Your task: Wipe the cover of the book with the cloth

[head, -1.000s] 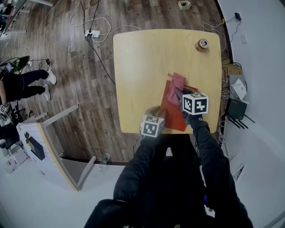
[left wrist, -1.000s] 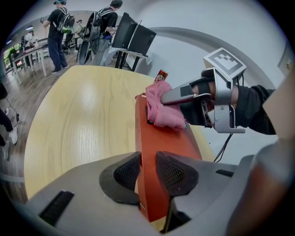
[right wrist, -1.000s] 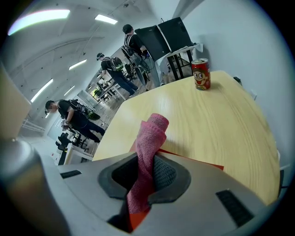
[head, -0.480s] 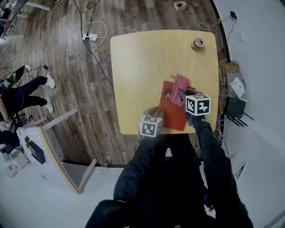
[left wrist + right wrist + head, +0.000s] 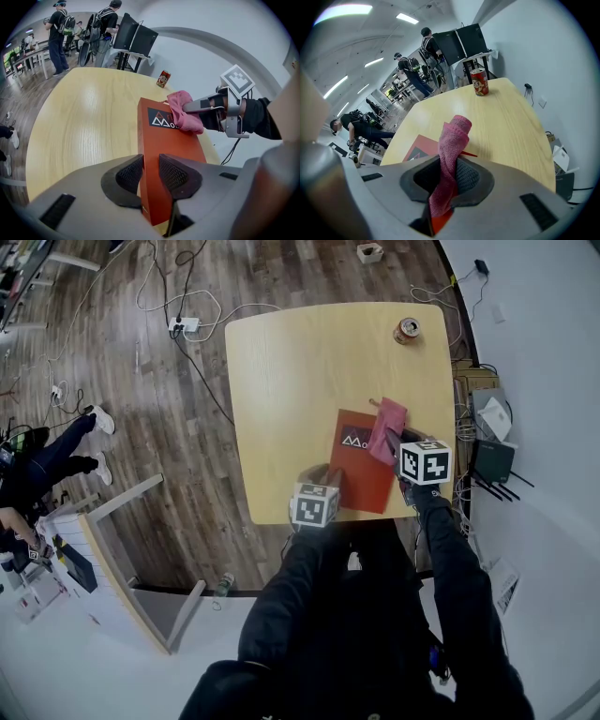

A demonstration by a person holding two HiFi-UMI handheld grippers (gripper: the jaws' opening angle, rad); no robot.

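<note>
the book (image 5: 359,468) — stiff, likely slick — lies flat at the near edge of the table (image 5: 281,381), clamped there by the left gripper (image 5: 150,172). the cloth (image 5: 453,140), soft and limp, is pinched mid-fold by the right gripper (image 5: 446,180), resting on the book.

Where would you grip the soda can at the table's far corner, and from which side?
I'd grip the can across its round side wall at mid-height, jaws level, coming from the near side. It stands upright and alone near the far right corner of the table, with nothing beside it in the way.
</note>
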